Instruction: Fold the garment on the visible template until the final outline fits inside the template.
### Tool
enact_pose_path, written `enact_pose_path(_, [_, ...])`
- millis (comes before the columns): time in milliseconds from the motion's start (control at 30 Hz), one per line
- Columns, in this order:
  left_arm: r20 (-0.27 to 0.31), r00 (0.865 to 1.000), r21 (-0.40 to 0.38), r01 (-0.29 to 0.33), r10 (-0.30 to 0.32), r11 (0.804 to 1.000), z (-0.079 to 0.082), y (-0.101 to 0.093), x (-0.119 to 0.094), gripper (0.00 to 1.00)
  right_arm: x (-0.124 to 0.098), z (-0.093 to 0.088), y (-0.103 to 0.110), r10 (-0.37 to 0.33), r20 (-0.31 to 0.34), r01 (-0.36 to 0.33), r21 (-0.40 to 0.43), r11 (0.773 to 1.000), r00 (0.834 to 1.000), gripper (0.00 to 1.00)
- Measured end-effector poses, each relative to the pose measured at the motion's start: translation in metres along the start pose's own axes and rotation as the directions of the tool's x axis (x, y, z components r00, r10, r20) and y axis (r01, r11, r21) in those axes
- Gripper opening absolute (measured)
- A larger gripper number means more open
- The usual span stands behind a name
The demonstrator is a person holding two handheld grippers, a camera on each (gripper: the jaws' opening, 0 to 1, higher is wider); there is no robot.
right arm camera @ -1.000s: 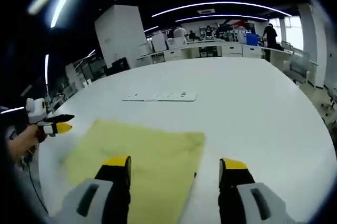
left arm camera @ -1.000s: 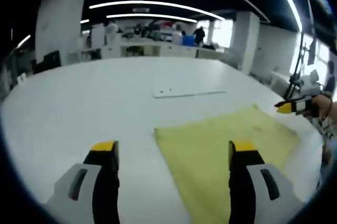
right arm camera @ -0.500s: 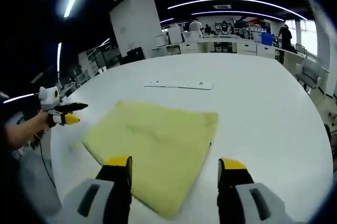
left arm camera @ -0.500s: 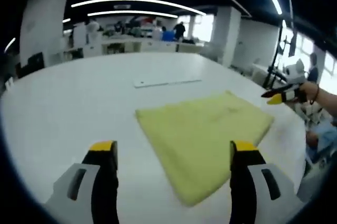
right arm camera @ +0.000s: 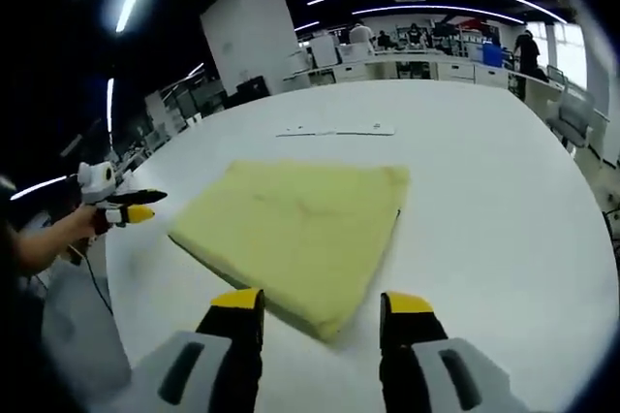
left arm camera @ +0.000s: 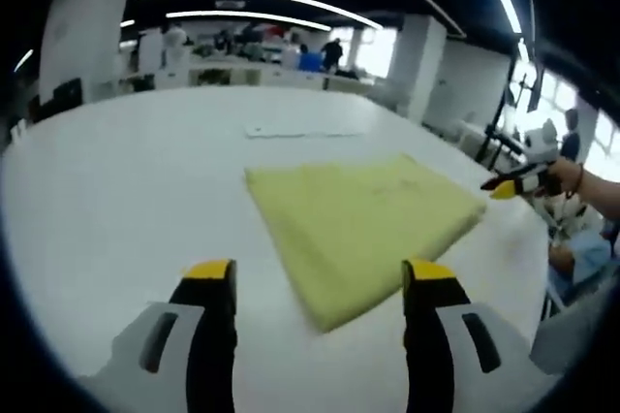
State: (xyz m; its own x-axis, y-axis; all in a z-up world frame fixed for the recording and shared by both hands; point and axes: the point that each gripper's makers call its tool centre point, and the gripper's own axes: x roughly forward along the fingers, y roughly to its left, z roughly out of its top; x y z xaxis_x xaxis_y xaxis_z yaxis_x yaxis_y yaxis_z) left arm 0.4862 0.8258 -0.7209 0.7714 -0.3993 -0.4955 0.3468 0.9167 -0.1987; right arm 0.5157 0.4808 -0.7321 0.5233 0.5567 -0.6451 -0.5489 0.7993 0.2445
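While the yellow garment (left arm camera: 360, 221) lies folded on the white table (left arm camera: 116, 180), both grippers (left arm camera: 320, 282) (right arm camera: 320, 308) hover spread, empty.

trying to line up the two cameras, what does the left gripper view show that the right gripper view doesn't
The left gripper view alone has the right gripper entering from the right, held in a person's hand, with bright windows behind it. The right gripper view alone has the left gripper entering from the left and a tall white block beyond the table. Both share the folded pale yellow cloth lying flat on the white table, the thin white strip beyond it, and open yellow-tipped jaws holding nothing.
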Motion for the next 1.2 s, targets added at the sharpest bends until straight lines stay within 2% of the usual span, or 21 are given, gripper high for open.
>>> enact_pose_path(133, [-0.014, 1.0, -0.019, 0.006, -0.006, 1.0, -0.01, -0.003, -0.001, 0.58, -0.001, -0.012, -0.001, -0.001, -0.014, 0.001, 0.004, 1.0, 1.0, 0.39])
enact_pose_path(233, [-0.04, 0.999, -0.045, 0.026, -0.028, 0.999, -0.019, -0.008, -0.001, 0.42, -0.001, -0.02, -0.002, -0.007, -0.015, 0.007, 0.018, 1.0, 1.0, 0.36])
enact_pose_path(367, [-0.043, 0.999, -0.051, 0.018, -0.02, 0.999, -0.025, -0.007, 0.0, 0.41, 0.004, -0.03, -0.007, -0.022, -0.023, 0.022, 0.016, 1.0, 1.0, 0.26])
enact_pose_path(600, [-0.059, 0.997, -0.071, 0.043, -0.048, 0.997, -0.031, -0.013, 0.002, 0.25, 0.008, -0.027, -0.008, -0.027, 0.021, 0.027, 0.006, 1.0, 0.999, 0.11])
enact_pose_path(700, [-0.076, 0.996, -0.066, 0.047, -0.052, 0.997, -0.037, -0.012, 0.007, 0.22, 0.011, -0.027, -0.008, -0.028, 0.026, 0.028, 0.002, 1.0, 0.999, 0.06])
enact_pose_path(967, [-0.082, 0.996, -0.082, 0.04, -0.047, 0.996, -0.038, -0.01, 0.01, 0.12, 0.011, -0.027, -0.007, -0.022, 0.024, 0.022, -0.011, 1.0, 0.999, 0.0])
enact_pose_path(1100, [-0.081, 0.996, -0.087, 0.034, -0.041, 0.996, -0.037, -0.008, 0.009, 0.01, 0.009, -0.028, -0.009, -0.021, 0.018, 0.021, -0.017, 1.0, 1.0, 0.0])
enact_pose_path(1200, [-0.088, 0.996, -0.094, 0.025, -0.033, 0.995, -0.038, -0.006, 0.008, 0.0, 0.007, -0.028, -0.013, -0.024, 0.014, 0.025, -0.019, 1.0, 1.0, 0.0])
